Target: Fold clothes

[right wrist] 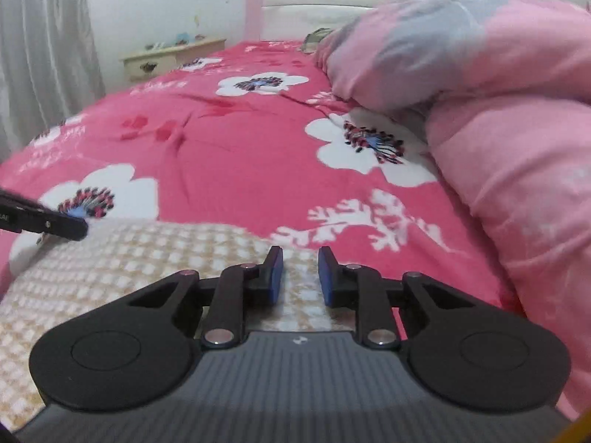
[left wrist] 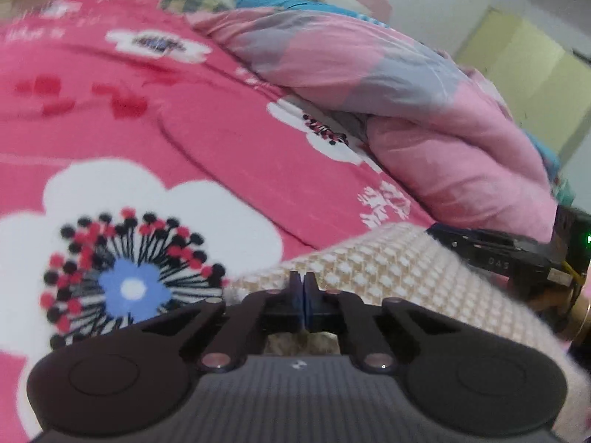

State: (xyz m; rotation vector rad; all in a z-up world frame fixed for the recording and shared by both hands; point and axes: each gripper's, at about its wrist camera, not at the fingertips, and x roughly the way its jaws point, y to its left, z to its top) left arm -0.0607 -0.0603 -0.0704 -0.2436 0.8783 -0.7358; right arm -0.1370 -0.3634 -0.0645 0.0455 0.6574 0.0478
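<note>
My left tongs (left wrist: 303,280) were shut tight, pads together right at the far edge of the beige checked garment (left wrist: 388,269). Couldn't honestly tell whether any cloth was pinched between them, because the tips hid that spot. My right tongs (right wrist: 300,275) sat with a gap between the blue pads and the knit showing through it, so nothing gripped on that side yet.

The garment lay flat on the pink flowered bedspread (right wrist: 236,147), directly under and in front of both tools, with its far edge running left to right across my view. The left tongs were at the left end of that edge (you could see them poking in from the side in the right camera) and the right tongs were over the right end, just short of the edge. So I'd say each hand was nearest its own corner, which is what a fold toward or away from me would need.

The bunched pink quilt (right wrist: 498,129) sat close on the right, and I figured it might crowd that side.
</note>
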